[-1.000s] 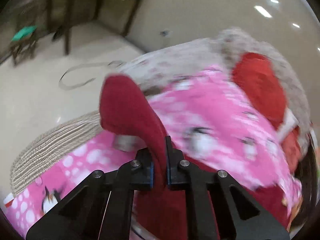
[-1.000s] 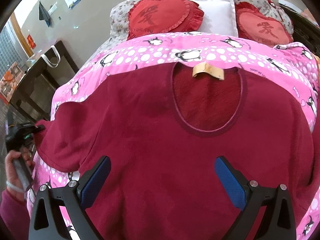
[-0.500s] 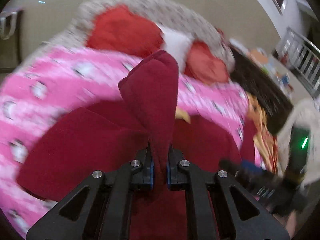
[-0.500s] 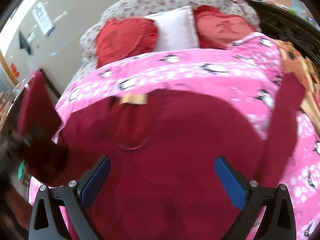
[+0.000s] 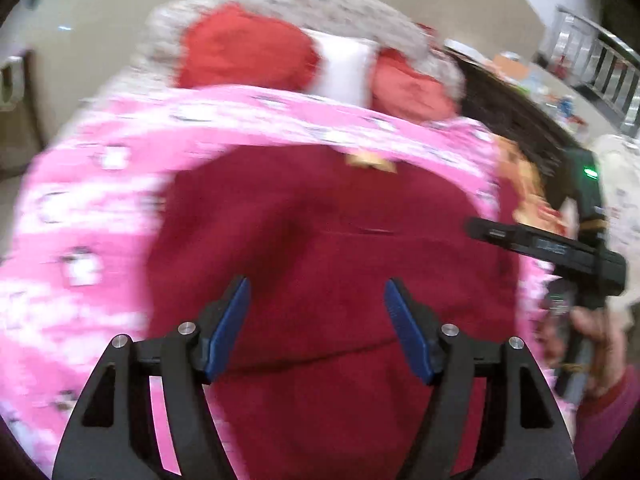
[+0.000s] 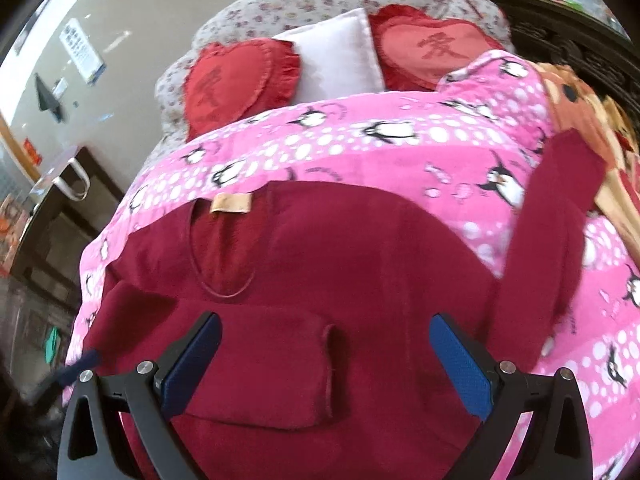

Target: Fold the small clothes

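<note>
A dark red long-sleeved shirt [image 6: 360, 264] lies flat on a pink penguin blanket [image 6: 400, 136], neck and tan label [image 6: 231, 203] away from me. Its left sleeve [image 6: 256, 364] lies folded across the chest. Its right sleeve [image 6: 556, 216] stretches out to the right. My right gripper [image 6: 326, 364] is open and empty, above the folded sleeve. My left gripper [image 5: 316, 320] is open and empty above the shirt [image 5: 320, 240]. The right gripper's body [image 5: 560, 248] shows at the right of the blurred left wrist view.
Two red heart cushions [image 6: 236, 80] and a white pillow [image 6: 340, 60] lie at the bed's head on a floral sheet [image 6: 320, 0]. An orange patterned blanket [image 6: 592, 120] and dark carved wood [image 6: 560, 36] lie to the right. Dark furniture [image 6: 60, 216] stands left.
My left gripper let go of the left sleeve, which now lies folded across the chest, and opened. The right gripper's view swung further right.
</note>
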Demonstrator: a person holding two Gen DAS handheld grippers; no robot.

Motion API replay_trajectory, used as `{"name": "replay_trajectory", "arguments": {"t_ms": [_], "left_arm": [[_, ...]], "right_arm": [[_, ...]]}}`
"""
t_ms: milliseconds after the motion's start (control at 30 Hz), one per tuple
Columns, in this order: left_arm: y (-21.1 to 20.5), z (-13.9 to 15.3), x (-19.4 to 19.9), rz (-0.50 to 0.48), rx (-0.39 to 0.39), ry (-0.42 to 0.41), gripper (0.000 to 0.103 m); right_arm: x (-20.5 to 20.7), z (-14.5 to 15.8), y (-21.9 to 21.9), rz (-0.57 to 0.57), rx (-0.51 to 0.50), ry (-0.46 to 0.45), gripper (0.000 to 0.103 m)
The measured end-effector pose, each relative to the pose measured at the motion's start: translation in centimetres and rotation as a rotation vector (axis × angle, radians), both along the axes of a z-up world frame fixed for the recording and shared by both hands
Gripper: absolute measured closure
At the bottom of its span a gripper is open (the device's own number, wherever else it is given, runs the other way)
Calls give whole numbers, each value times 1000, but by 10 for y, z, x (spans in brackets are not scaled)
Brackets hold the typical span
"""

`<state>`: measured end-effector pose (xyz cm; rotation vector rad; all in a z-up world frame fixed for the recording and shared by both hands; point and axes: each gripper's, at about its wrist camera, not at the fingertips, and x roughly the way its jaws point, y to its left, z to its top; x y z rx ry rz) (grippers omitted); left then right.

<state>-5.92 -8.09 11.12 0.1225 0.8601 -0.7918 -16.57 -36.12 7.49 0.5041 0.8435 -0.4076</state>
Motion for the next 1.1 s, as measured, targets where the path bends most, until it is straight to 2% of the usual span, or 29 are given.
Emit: {"name": "replay_trajectory", "arguments": {"t_ms": [100,233,300,367,400,467,533,600,667,733,767,800,833,867,900,933,1000,1067,1100], "left_arm": [[25,-18,20,111,75,-7,33],[43,-55,33,162,120,95,33],[43,-65,31,162,120,125,33],[43,-68,28,170,119,131,33],[41,-68,27,173,115,130,33],[41,-64,24,182,106,123,33],[40,-57,27,196,85,103,33],[44,-45,24,209,58,77,33],[41,-40,26,213,41,61,33],[35,-42,27,201,44,67,33],[32,-46,27,197,56,74,33],[27,-51,27,193,73,87,33],[24,-56,27,189,87,102,33],[22,-60,27,187,95,113,33],[20,-64,27,188,104,118,33],[20,-66,28,193,113,119,33],[22,-68,31,202,112,124,33],[27,-69,34,216,105,126,33],[29,-69,36,226,105,126,33]], "right_arm": [[12,-8,9,62,7,20,0],[16,-22,19,77,-78,96,1],[16,-30,19,62,-107,128,16],[18,-40,17,94,-76,102,49],[20,-44,18,99,-85,107,55],[23,-40,25,141,-169,95,92],[23,-29,27,181,-187,73,96],[19,-11,27,200,-207,19,97],[8,14,21,163,-288,-26,97],[-1,26,8,93,-363,-16,97],[-2,24,-1,61,-369,0,97],[-2,20,-13,27,-345,10,96],[-1,8,-29,-4,-279,20,96],[1,-3,-38,-13,-227,50,94],[6,-17,-47,-13,-161,118,93],[6,-21,-48,-12,-139,135,93],[-1,-8,-43,-36,-172,83,84],[-4,10,-30,-34,-184,4,50],[-1,18,-20,1,-167,-50,44]]}}
